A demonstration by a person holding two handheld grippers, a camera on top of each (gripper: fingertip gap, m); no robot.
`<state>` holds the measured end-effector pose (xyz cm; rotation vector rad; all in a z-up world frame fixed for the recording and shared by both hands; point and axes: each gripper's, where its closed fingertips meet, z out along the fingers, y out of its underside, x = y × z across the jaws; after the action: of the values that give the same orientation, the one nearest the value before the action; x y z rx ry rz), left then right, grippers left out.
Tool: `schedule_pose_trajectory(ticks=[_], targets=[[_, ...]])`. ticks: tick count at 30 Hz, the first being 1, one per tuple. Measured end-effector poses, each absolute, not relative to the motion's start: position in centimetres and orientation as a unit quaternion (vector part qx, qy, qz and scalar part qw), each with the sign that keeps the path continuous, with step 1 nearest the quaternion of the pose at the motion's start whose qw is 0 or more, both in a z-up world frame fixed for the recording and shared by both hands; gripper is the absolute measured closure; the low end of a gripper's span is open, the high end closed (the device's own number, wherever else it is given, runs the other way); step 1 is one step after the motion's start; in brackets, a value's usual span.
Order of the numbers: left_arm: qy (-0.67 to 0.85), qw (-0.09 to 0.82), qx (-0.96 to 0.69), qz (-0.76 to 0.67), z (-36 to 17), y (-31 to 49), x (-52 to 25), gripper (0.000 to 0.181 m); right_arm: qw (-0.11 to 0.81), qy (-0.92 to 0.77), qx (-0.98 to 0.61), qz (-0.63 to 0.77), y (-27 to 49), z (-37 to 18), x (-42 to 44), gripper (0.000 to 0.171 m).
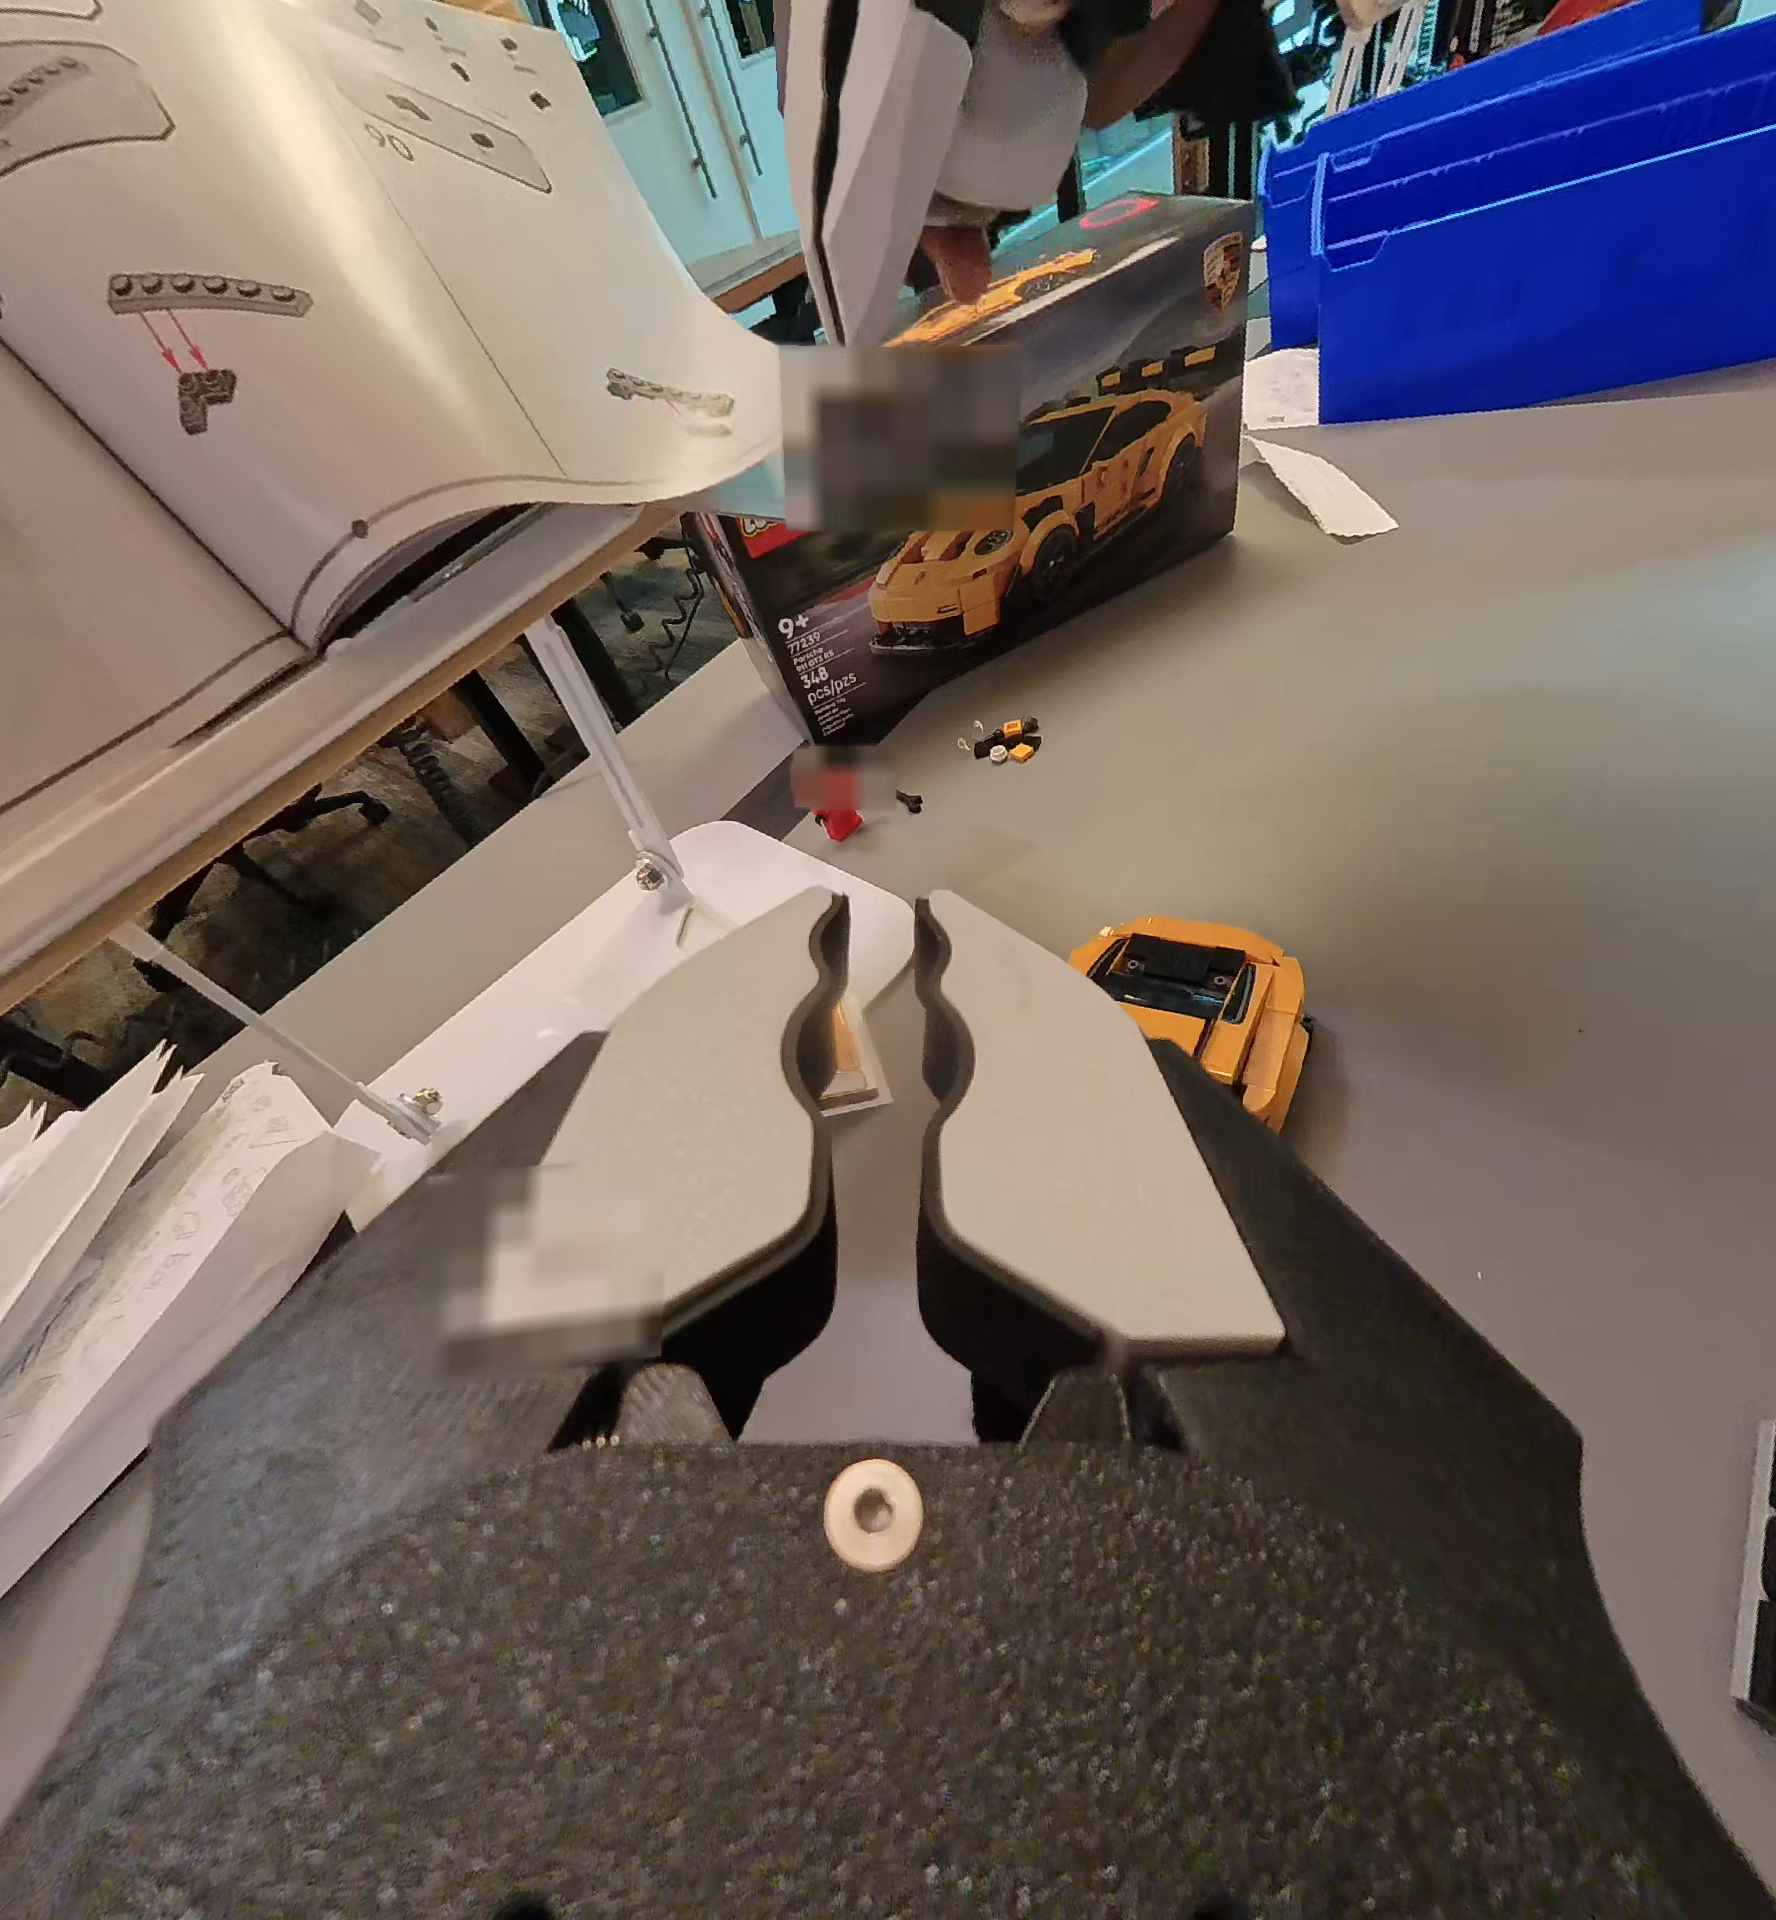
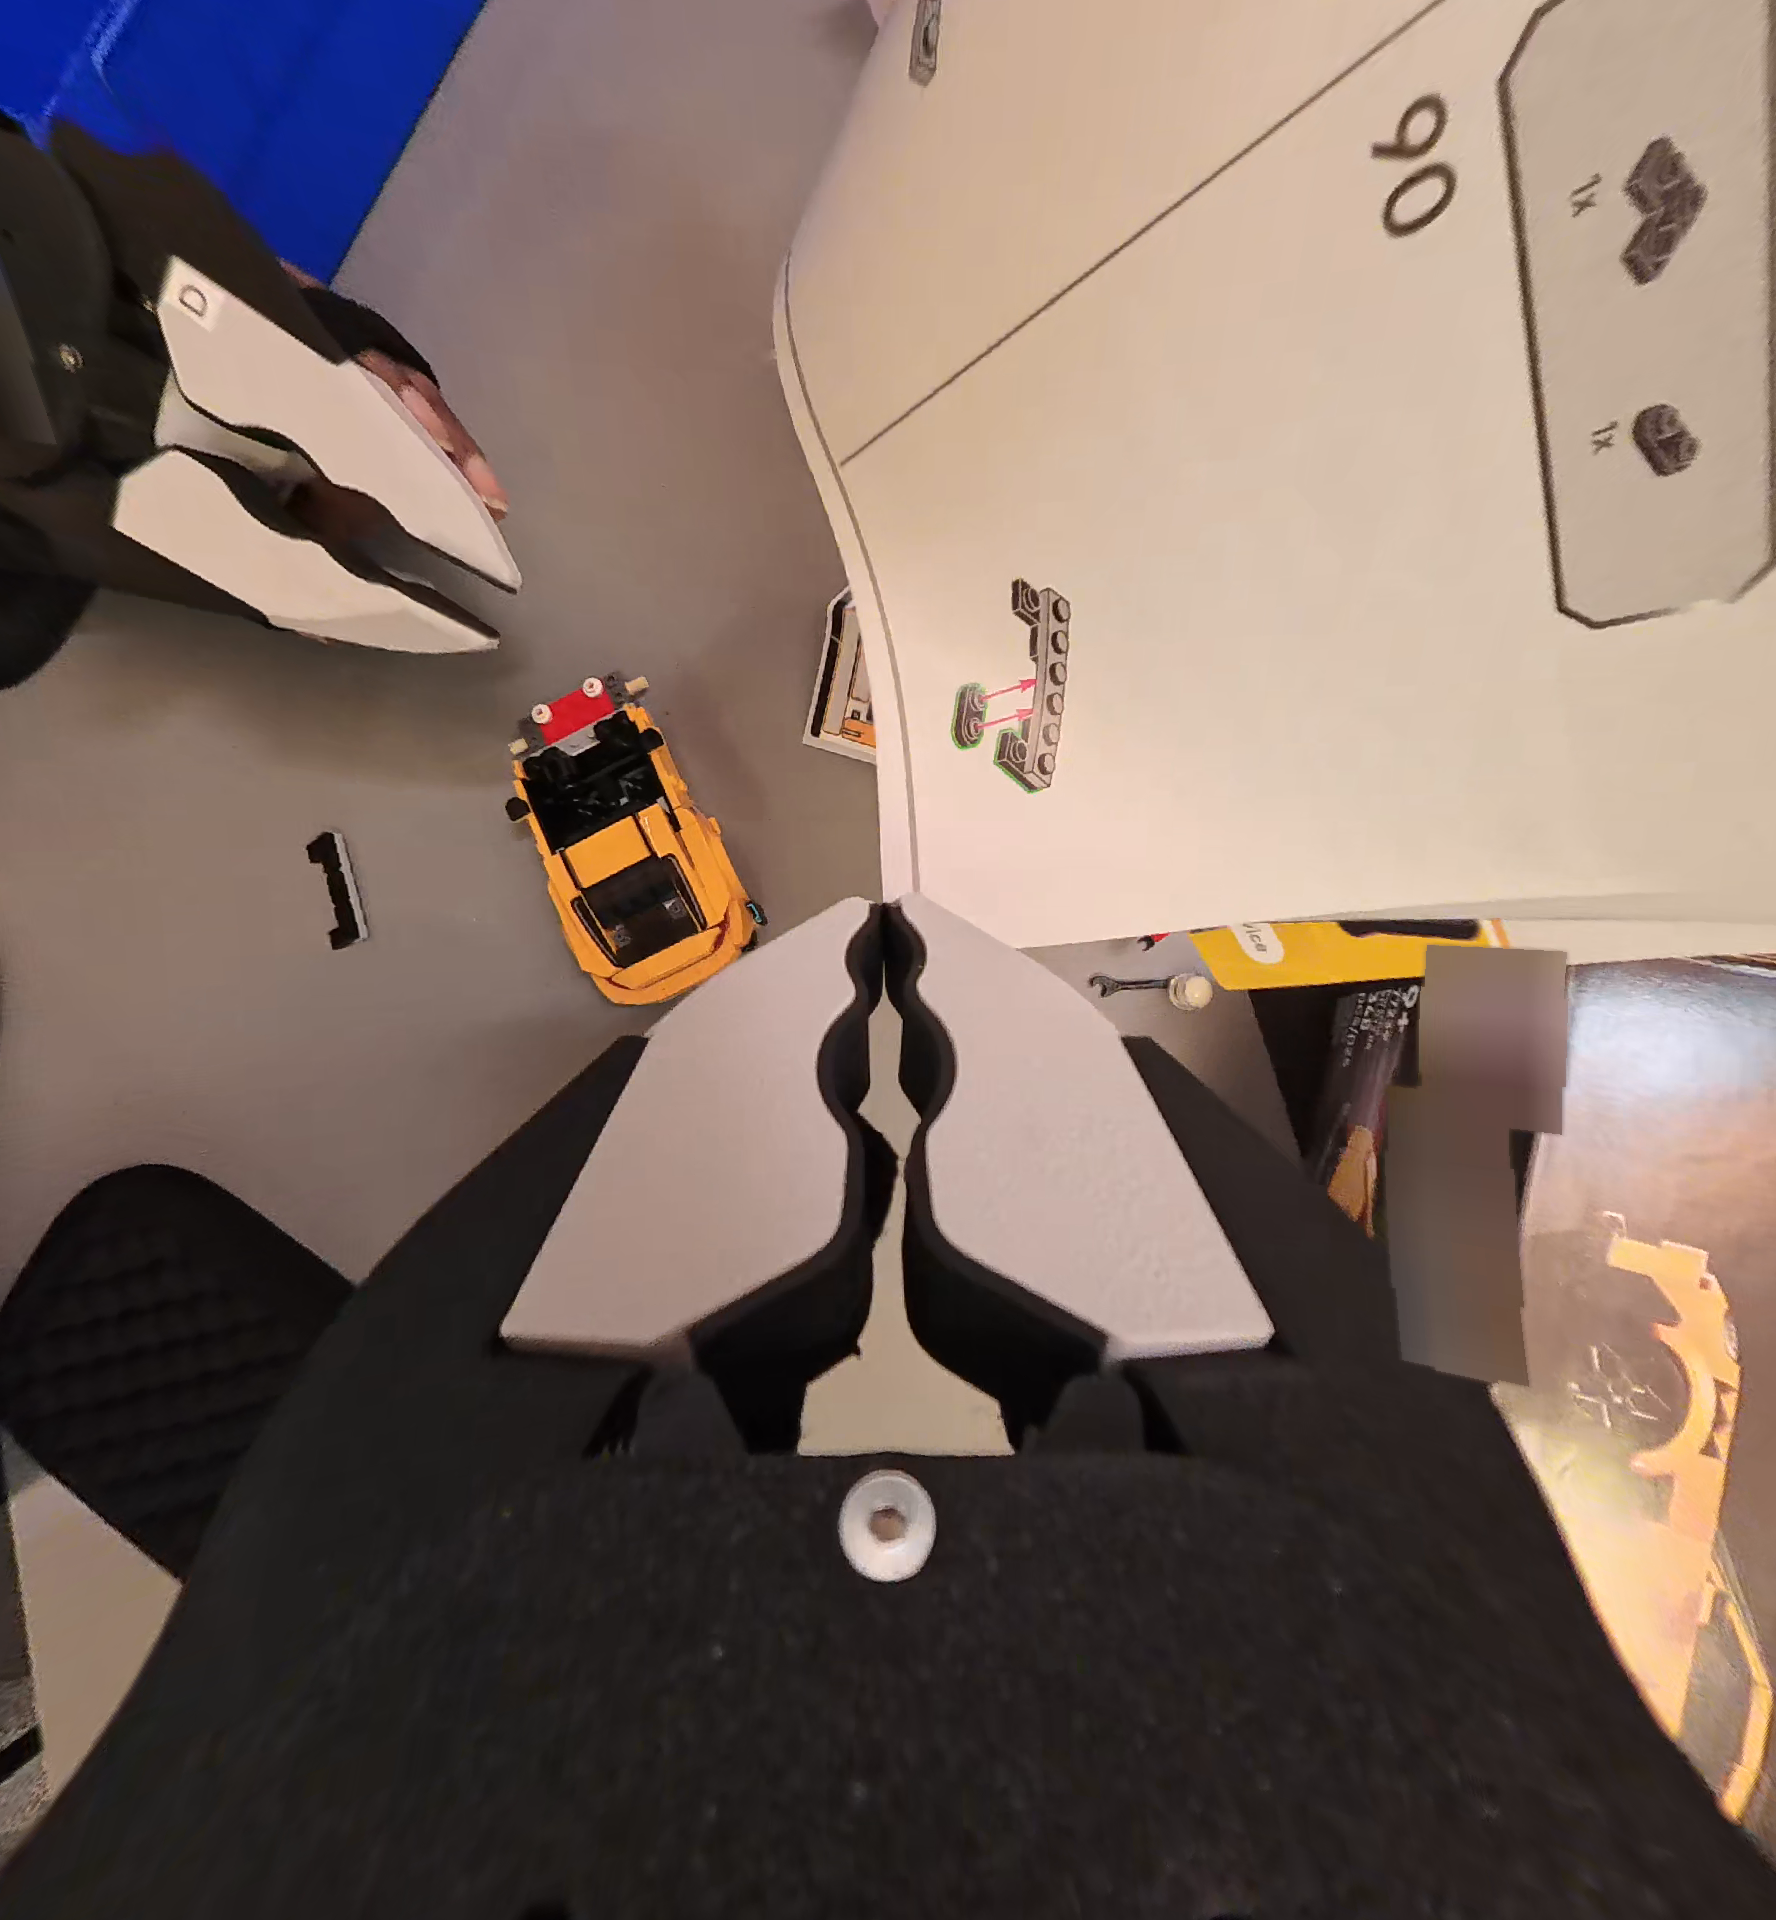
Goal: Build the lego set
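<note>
Left tool [image 1: 879, 914] slightly parted, gripping nothing, above grey surface [image 1: 1486, 831]. White open instruction booklet [image 1: 271, 343] on stand far left. Dark cardboard set box [image 1: 1029, 540] standing centre, contents unseen. Yellow-and-black brick car [image 1: 1201, 1003] just right of tool tips; long axis runs away from camera. Blue plastic bins [image 1: 1590, 239] far right, contents hidden. Right tool [image 2: 884, 914] closed, empty, beside car [image 2: 629, 862].
</note>
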<state>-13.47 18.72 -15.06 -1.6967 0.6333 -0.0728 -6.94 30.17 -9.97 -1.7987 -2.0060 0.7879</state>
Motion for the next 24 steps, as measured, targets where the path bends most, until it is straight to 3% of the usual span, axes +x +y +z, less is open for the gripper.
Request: schedule_pose_trajectory(ticks=[8, 13, 18, 20, 24], targets=[[0.279, 0.623, -0.731, -0.017, -14.9, 19.1, -13.1, 0.169, 0.207, -0.707, -0.624, 0.261, 30.2, -9.1, -7.1, 0.171], [0.336, 0.644, -0.679, 0.106, -11.7, 22.6, -11.8, 0.162, 0.259, -0.707, -0.617, 0.228, 30.6, -8.7, -7.5, 0.171], [0.32, 0.668, -0.667, 0.076, -8.7, 24.4, -10.1, 0.163, 0.444, -0.705, -0.545, 0.098, 33.4, -7.5, -7.9, 0.171], [0.309, 0.673, -0.669, 0.064, -8.5, 24.5, -10.2, 0.164, 0.532, -0.686, -0.492, 0.068, 34.2, -6.4, -8.3, 0.141], [0.281, 0.677, -0.679, 0.033, -8.8, 24.2, -10.6, 0.165, 0.572, -0.645, -0.502, 0.066, 35.6, -7.2, -9.2, 0.08]])
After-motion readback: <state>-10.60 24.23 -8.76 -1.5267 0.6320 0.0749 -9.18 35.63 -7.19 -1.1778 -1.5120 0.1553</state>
